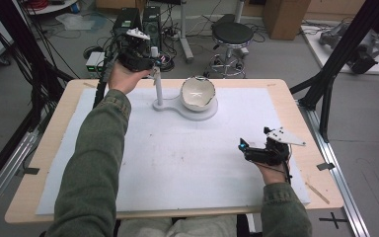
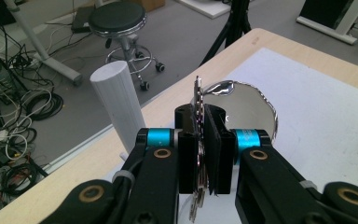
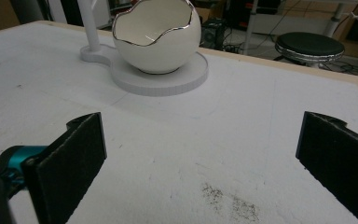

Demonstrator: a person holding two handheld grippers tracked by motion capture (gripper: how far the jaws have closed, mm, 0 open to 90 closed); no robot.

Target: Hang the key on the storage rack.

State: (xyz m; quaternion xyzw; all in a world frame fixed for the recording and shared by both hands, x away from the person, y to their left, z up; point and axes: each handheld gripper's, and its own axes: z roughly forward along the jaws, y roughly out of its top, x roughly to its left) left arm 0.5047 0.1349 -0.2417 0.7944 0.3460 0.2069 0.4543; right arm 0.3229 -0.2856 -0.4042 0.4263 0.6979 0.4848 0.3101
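A white stand has a round base (image 1: 201, 115), an upright post (image 1: 158, 88) and an eggshell-shaped white bowl (image 1: 197, 93) with a silver rim. My left gripper (image 1: 150, 63) is raised at the far left, right beside the top of the post (image 2: 116, 102). It is shut on a thin silvery beaded piece (image 2: 198, 100) that sticks out above and below the pads, with the bowl (image 2: 249, 109) just beyond. My right gripper (image 1: 243, 146) rests low at the table's right front. It stands open (image 3: 200, 154) with nothing between its pads and faces the bowl (image 3: 156, 39).
A white mat (image 1: 177, 163) covers most of the wooden table (image 1: 54, 143). Beyond the far edge are a black stool (image 1: 233, 34), computer cases and cables on the floor. Black frame posts (image 1: 335, 59) flank the table.
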